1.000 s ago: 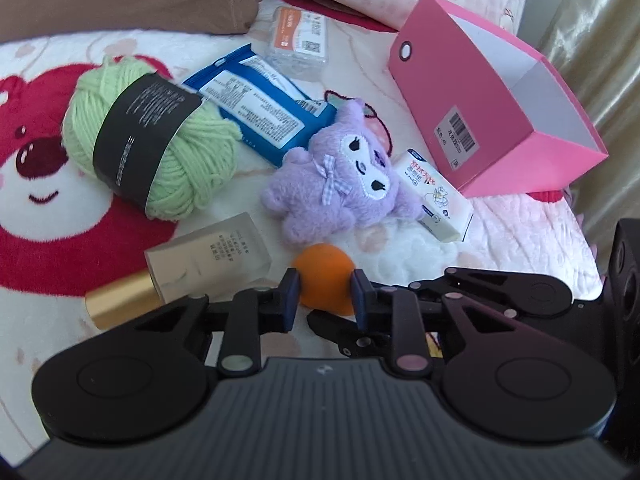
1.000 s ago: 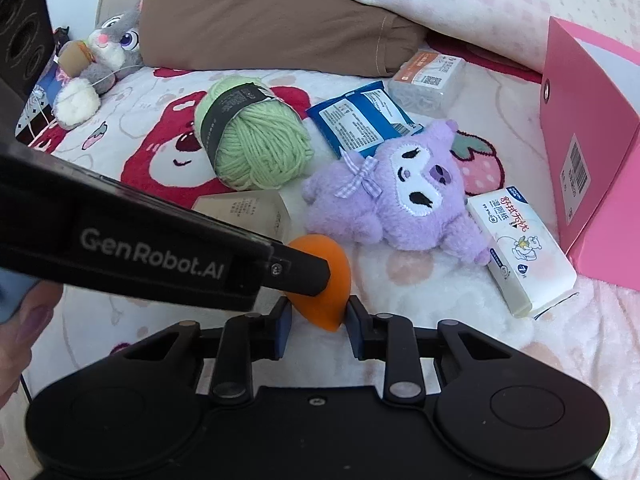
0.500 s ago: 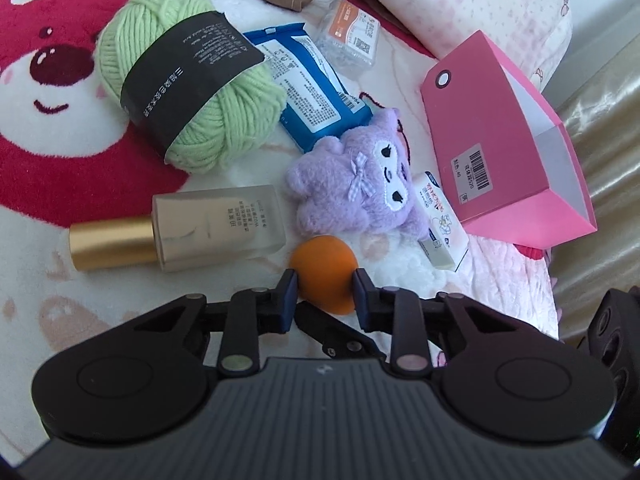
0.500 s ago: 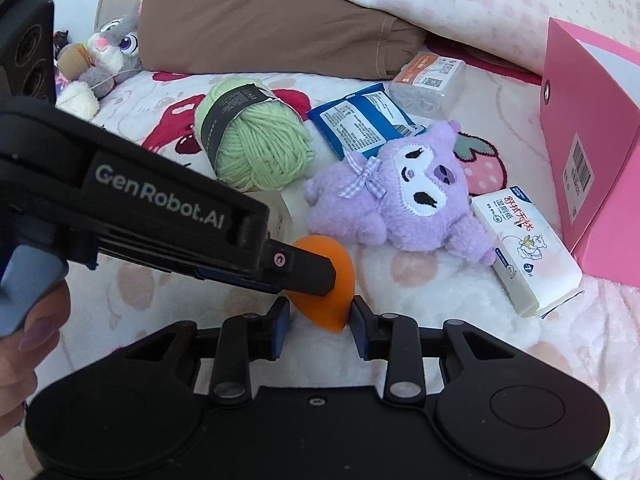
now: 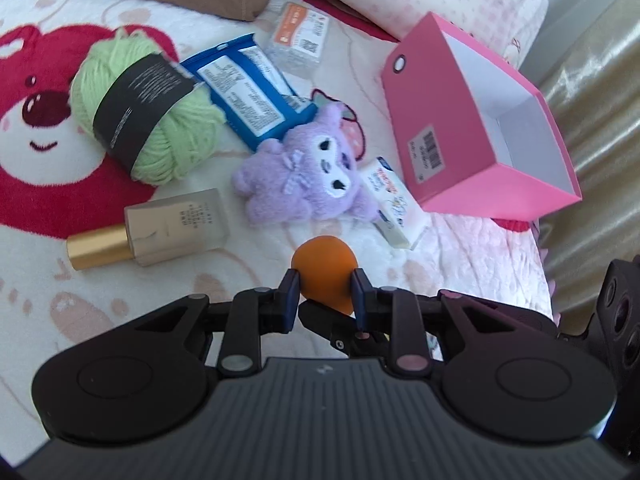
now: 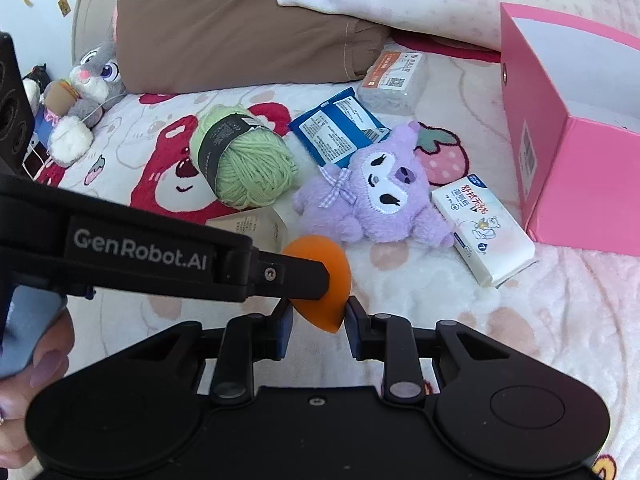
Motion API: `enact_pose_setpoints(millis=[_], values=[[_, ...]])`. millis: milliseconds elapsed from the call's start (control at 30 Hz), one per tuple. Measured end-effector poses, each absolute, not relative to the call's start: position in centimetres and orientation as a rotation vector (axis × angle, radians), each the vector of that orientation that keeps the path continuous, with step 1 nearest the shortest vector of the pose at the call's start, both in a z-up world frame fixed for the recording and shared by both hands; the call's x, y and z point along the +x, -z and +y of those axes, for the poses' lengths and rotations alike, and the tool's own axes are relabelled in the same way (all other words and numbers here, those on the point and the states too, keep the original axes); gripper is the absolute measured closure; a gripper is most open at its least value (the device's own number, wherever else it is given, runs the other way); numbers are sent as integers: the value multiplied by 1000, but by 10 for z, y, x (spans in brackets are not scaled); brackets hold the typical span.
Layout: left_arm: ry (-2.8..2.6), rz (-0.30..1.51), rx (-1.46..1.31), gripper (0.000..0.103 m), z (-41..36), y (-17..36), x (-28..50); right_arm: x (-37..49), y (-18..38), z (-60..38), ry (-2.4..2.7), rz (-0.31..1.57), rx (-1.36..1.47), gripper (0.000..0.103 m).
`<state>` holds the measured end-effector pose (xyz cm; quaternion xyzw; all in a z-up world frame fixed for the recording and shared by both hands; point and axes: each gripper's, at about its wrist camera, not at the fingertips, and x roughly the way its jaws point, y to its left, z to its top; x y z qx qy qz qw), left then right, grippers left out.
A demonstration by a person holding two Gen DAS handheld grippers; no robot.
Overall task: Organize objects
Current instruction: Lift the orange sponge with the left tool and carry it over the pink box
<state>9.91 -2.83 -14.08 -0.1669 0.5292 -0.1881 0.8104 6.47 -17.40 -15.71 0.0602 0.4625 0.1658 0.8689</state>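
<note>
Bright, soft daylight — slight motion blur, fisheye bending and dark corners.

Both grippers are chunky matte black plastic, left gripper has white "GenRobot.AI" lettering, right gripper has little silver pivot screws.

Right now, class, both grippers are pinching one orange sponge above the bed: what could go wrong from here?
1. The orange sponge is soft and tapered; the left gripper and right gripper may pull against each other and squeeze it out.
2. If dropped, it could roll among the purple plush and tissue pack.
3. It might miss the pink box, which sits tilted.
</note>
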Motion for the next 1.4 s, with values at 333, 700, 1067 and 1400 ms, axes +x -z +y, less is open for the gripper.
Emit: enact_pose_setpoints(millis=[333,700,1067,1400], values=[[519,1098,-168,77,-86,61,99,53,94,-207,-275,938,104,69],[675,1016,-140,77,-150,7,134,66,32,-276,-172,881,61,69],[702,1062,-129,77,-230,1,196,124,21,-352,-100,926,117,69],[699,1129,-226,80,-287,46,255,182,55,-416,-34,998,195,69]])
